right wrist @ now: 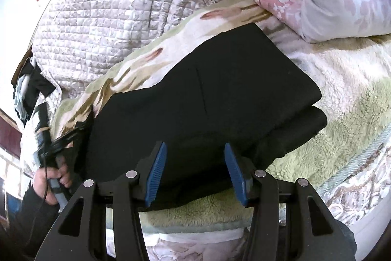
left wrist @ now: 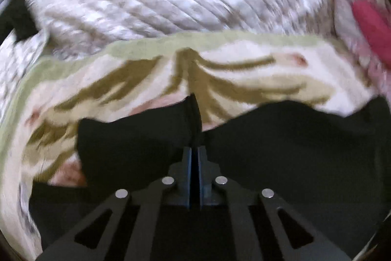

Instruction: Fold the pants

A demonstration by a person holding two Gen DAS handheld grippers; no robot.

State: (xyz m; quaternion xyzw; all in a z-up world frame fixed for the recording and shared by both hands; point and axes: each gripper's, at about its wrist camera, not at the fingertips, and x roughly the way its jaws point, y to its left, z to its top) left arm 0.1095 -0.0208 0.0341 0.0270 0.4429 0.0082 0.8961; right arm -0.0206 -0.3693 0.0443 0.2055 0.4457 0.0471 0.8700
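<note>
The black pants (right wrist: 220, 89) lie on a fleecy green-and-cream blanket (right wrist: 342, 102) spread over the bed, already doubled into a thick, squarish bundle with a rounded fold at its right edge. The cloth looks soft, limp and fairly heavy for its size, matte rather than slippery, so it should drape and sag wherever it is unsupported and cling slightly to the fleece beneath. The left claw (left wrist: 194, 151) is closed, its blue pads nearly together, with a raised ridge of the dark fabric just ahead of the tips; whether it truly pinches the cloth I cannot tell through the blur. The right claw (right wrist: 195, 170) hovers with its jaws parted over the near edge, holding nothing. The best hold, I judge, is at a corner or folded edge, catching all layers together.
</note>
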